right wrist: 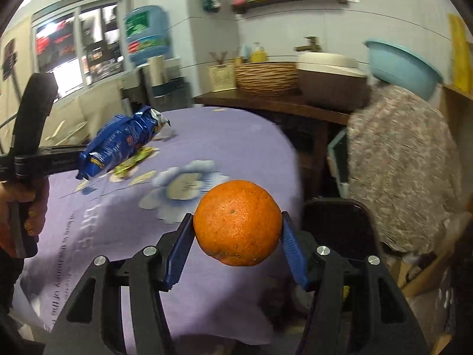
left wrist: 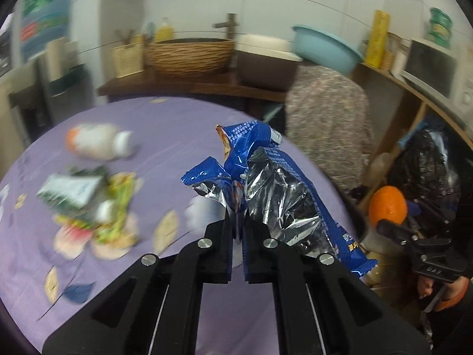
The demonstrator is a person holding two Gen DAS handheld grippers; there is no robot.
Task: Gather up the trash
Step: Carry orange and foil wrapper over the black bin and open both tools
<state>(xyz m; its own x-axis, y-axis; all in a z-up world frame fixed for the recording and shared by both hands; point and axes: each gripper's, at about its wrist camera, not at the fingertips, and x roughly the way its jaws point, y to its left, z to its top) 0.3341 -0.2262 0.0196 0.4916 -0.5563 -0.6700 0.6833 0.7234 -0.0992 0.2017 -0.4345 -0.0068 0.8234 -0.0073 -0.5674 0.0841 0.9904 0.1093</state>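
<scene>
Left gripper (left wrist: pixel 237 222): jaws pinched nearly together on a crumpled blue snack wrapper (left wrist: pixel 266 186), silver foil inside showing; wrapper lifted clear above the purple tablecloth (left wrist: pixel 183 136).
Right gripper (right wrist: pixel 238 236): jaws about half spread, blue pads pressing both sides of an orange (right wrist: pixel 238 222); fruit held off the tablecloth (right wrist: pixel 236 136), over its near edge.
Left wrist view only: trash still lying on the tablecloth, all blurred – a white bottle (left wrist: pixel 97 143) with an orange end at the far left part, a green-and-white carton (left wrist: pixel 72 190) nearer, on top of yellow-green wrappers (left wrist: pixel 118 207).
Left wrist view, right side: the orange (left wrist: pixel 387 204) and right gripper seen past the tablecloth's right edge, in front of a dark bag (left wrist: pixel 425 165); a hand (left wrist: pixel 443 290) grips the handle.
Right wrist view only: the blue wrapper (right wrist: pixel 121 145) seen from outside, printed face out, over the tablecloth's left part; a hand (right wrist: pixel 29 207) around the left gripper's black handle; a floral print (right wrist: pixel 186 186) on the cloth behind the orange; a black chair back (right wrist: pixel 334 224) at the tablecloth's right edge.
Both views: wicker basket (left wrist: pixel 189 56), teal basin (left wrist: pixel 325 47) behind the tablecloth, a patterned cover (right wrist: pixel 399 162) to its right.
</scene>
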